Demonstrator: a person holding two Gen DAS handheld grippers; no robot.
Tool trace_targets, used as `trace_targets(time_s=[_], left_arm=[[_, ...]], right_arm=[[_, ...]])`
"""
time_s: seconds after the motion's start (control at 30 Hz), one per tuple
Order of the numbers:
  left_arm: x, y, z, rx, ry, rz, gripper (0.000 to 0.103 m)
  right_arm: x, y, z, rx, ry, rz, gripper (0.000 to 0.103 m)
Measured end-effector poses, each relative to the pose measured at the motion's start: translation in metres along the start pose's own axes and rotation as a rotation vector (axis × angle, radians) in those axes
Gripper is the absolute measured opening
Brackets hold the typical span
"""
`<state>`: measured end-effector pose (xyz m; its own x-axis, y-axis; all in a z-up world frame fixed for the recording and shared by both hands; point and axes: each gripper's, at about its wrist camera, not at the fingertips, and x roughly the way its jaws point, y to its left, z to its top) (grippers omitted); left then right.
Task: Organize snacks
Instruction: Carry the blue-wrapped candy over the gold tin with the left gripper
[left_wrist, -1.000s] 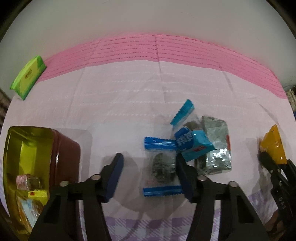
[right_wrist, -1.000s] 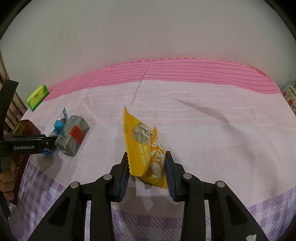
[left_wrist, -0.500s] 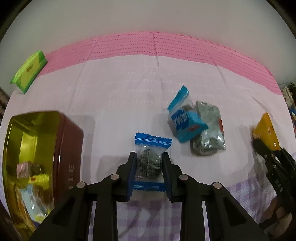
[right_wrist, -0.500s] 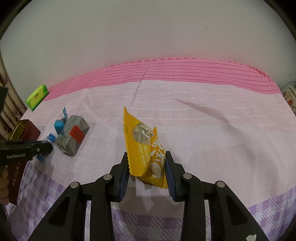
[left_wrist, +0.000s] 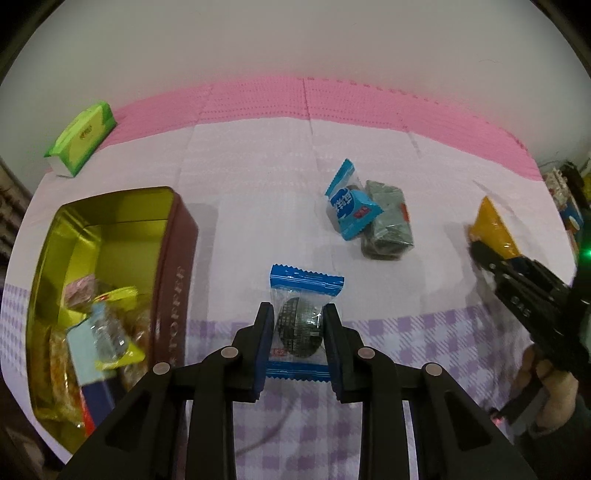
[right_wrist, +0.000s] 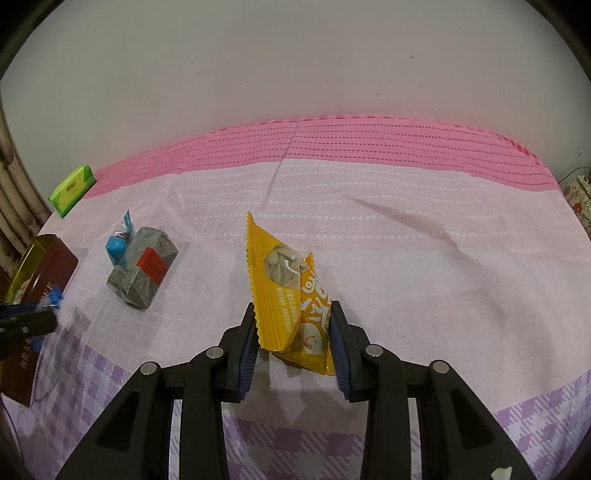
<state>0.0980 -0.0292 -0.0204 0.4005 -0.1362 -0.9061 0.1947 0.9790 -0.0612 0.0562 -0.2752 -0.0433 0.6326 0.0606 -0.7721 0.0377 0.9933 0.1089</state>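
My left gripper (left_wrist: 298, 328) is shut on a clear snack packet with blue ends (left_wrist: 301, 321) and holds it above the cloth. To its left stands an open brown tin (left_wrist: 173, 266) with a gold inside, holding several wrapped snacks. A blue packet (left_wrist: 349, 206) and a grey-green packet with a red label (left_wrist: 388, 221) lie together further back. My right gripper (right_wrist: 293, 332) is shut on a yellow snack packet (right_wrist: 286, 284), tilted upright over the cloth. The same yellow packet (left_wrist: 495, 229) shows at the right of the left wrist view.
A green box (left_wrist: 79, 138) lies at the far left on the pink band of the tablecloth (right_wrist: 406, 229). A white wall rises behind the table. A person's hand (left_wrist: 554, 384) holds the right gripper's handle. Clutter sits beyond the table's right edge.
My left gripper closed on the blue-ended packet, lifted it and moved left toward the tin. The right gripper stayed still with the yellow packet.
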Motion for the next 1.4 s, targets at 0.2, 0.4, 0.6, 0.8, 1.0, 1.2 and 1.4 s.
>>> trace_targets(time_s=[0.2, 0.4, 0.6, 0.8, 1.0, 1.2, 1.4], left_arm=[[-0.026, 0.012, -0.009, -0.02, -0.025, 0.003, 0.028], [-0.05, 0.035, -0.01, -0.051, -0.075, 0.03, 0.028], [-0.066, 0.066, -0.009, -0.112, -0.099, 0.049, 0.028], [-0.081, 0.097, -0.011, -0.148, -0.126, 0.093, 0.028], [-0.091, 0.128, -0.01, -0.186, -0.146, 0.146, 0.028], [-0.088, 0.155, -0.017, -0.226, -0.13, 0.185, 0.028], [-0.076, 0.171, -0.032, -0.231, -0.082, 0.227, 0.028]], right_arm=[[-0.001, 0.002, 0.0, -0.011, 0.002, -0.015, 0.033], [-0.001, 0.006, 0.0, -0.02, 0.004, -0.031, 0.033], [-0.001, 0.009, -0.001, -0.029, 0.006, -0.042, 0.034], [-0.001, 0.01, -0.001, -0.033, 0.007, -0.05, 0.034], [-0.001, 0.01, -0.001, -0.032, 0.007, -0.049, 0.034], [-0.001, 0.01, -0.001, -0.033, 0.007, -0.051, 0.034], [-0.001, 0.01, -0.001, -0.033, 0.007, -0.052, 0.034]])
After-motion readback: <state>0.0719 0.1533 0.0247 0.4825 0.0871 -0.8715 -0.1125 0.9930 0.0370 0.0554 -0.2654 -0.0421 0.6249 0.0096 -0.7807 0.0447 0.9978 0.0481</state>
